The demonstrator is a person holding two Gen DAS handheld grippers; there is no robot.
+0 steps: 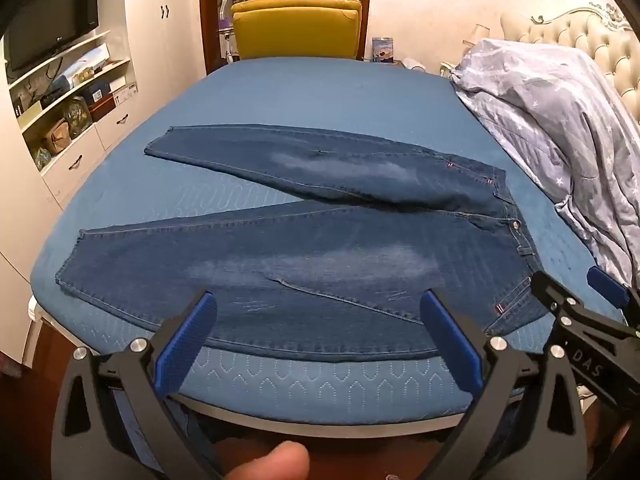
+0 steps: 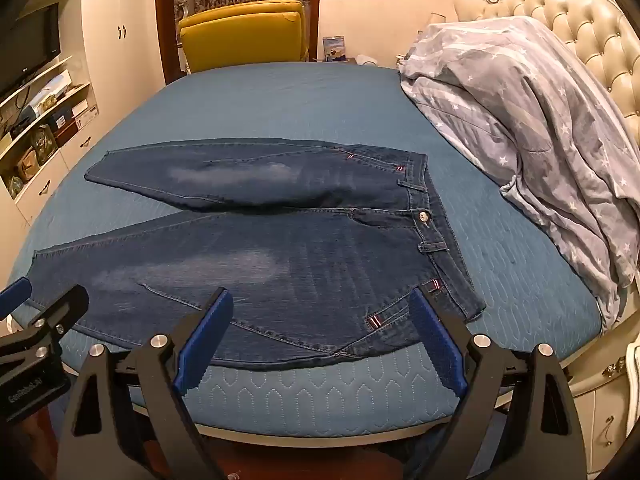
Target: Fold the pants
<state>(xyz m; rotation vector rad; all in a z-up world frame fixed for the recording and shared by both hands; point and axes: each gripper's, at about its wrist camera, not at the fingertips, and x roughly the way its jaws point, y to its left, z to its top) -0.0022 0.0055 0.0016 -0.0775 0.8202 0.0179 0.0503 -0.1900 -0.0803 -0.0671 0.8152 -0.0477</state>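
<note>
Dark blue jeans (image 1: 312, 256) lie flat on the blue bed cover, front up, legs spread toward the left, waistband to the right; they also show in the right wrist view (image 2: 280, 256). My left gripper (image 1: 318, 304) is open and empty, hovering over the near leg by the bed's front edge. My right gripper (image 2: 322, 304) is open and empty above the near hip and pocket area. The right gripper shows at the right edge of the left wrist view (image 1: 576, 292); the left gripper shows at the left edge of the right wrist view (image 2: 44, 300).
The bed (image 1: 320, 92) has a blue quilted cover. A grey star-print duvet (image 2: 532, 120) is piled at the right by the tufted headboard (image 2: 600, 40). A yellow chair (image 1: 296, 28) stands behind the bed. White shelves and a TV (image 1: 52, 24) are at the left.
</note>
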